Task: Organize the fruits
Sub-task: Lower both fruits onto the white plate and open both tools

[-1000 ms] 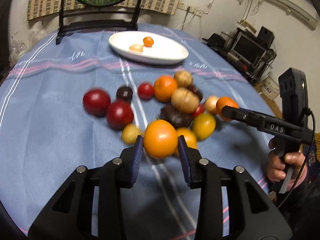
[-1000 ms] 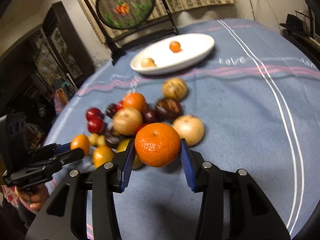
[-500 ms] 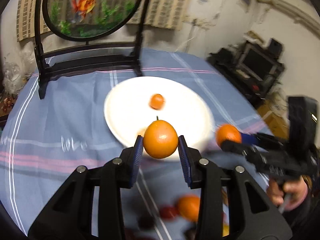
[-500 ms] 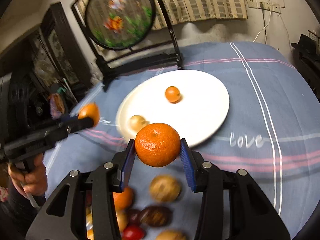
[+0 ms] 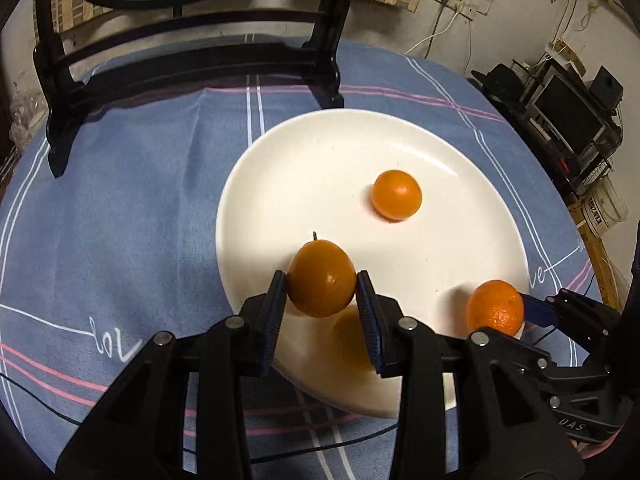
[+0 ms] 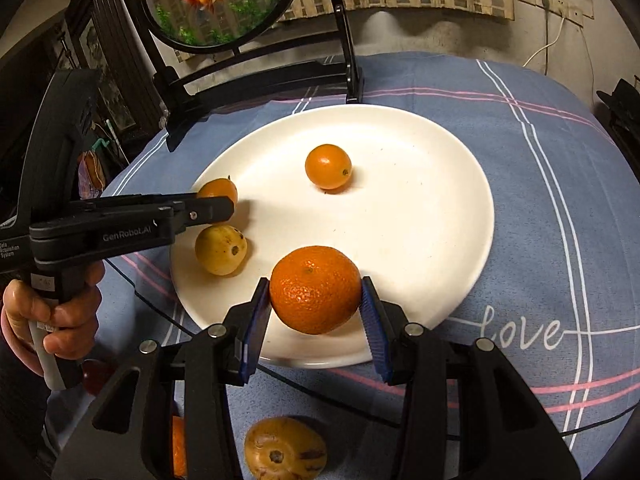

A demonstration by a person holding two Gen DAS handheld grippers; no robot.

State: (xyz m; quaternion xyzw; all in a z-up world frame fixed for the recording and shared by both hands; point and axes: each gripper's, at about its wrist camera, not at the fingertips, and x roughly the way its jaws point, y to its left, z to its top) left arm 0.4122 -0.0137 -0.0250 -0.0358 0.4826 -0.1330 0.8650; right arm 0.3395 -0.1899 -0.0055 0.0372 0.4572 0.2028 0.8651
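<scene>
Both grippers hover over the white plate [image 6: 440,184] to sort citrus together: the left gripper [image 5: 321,309] clenches a smooth orange [image 5: 321,278] at its nine o'clock edge, the right gripper [image 6: 314,312] a dimpled mandarin [image 6: 315,289] at six.

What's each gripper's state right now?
Left gripper: closed on a smooth orange.
Right gripper: closed on a mandarin.
</scene>
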